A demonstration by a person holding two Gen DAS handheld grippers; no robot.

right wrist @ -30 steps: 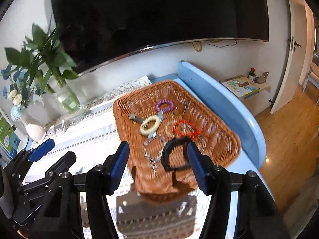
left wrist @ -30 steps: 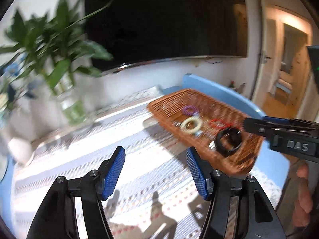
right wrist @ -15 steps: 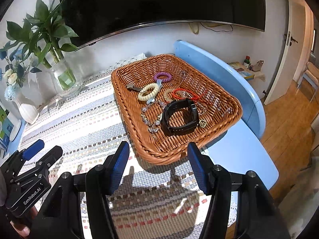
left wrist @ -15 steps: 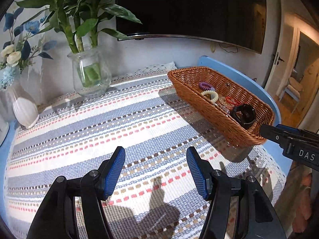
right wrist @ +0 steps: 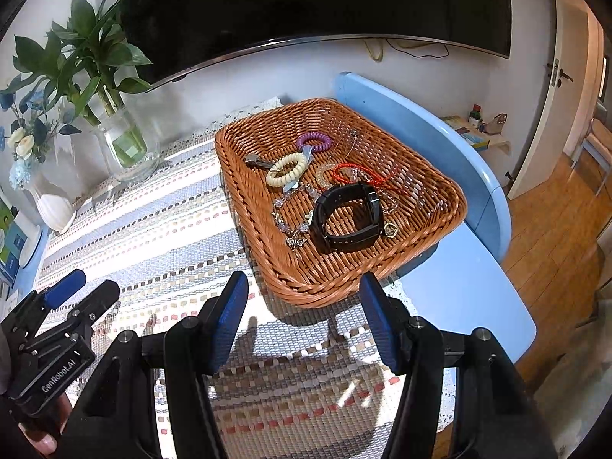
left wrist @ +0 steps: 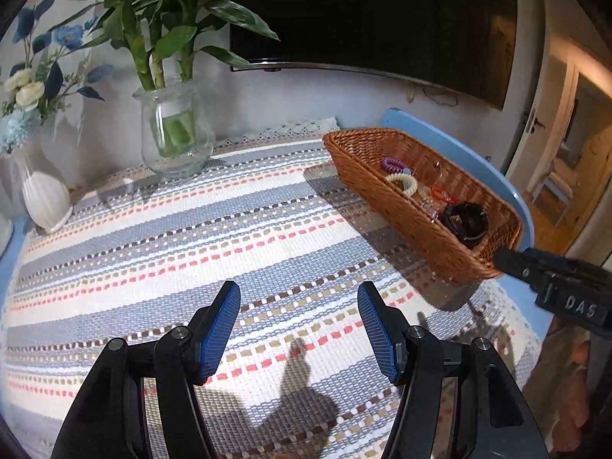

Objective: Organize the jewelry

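A brown wicker basket (right wrist: 428, 225) (left wrist: 405, 218) sits on the right part of a striped cloth. In it lie a black watch (right wrist: 346, 218) (left wrist: 464, 222), a cream bead bracelet (right wrist: 287, 170) (left wrist: 401, 183), a purple coil tie (right wrist: 313, 140) (left wrist: 391, 163), a red cord (right wrist: 355, 174), a clear bead chain (right wrist: 287, 222) and a small key (right wrist: 256, 160). My right gripper (right wrist: 304, 321) hangs open just in front of the basket's near rim. Left of the basket, my left gripper (left wrist: 298, 331) (right wrist: 82, 290) stands open over bare cloth. Nothing is between either pair of fingers.
A glass vase with green stalks (left wrist: 174, 135) (right wrist: 122, 145) and a white vase with blue flowers (left wrist: 46, 199) stand at the back left. A dark screen (right wrist: 306, 4) hangs on the wall. The blue table edge (right wrist: 459, 298) ends right of the basket, with wood floor beyond.
Both grippers have sunk and drawn back from the basket, so more cloth shows in front. The left view swung left, bringing the vases into view. Over the last half second little moved.
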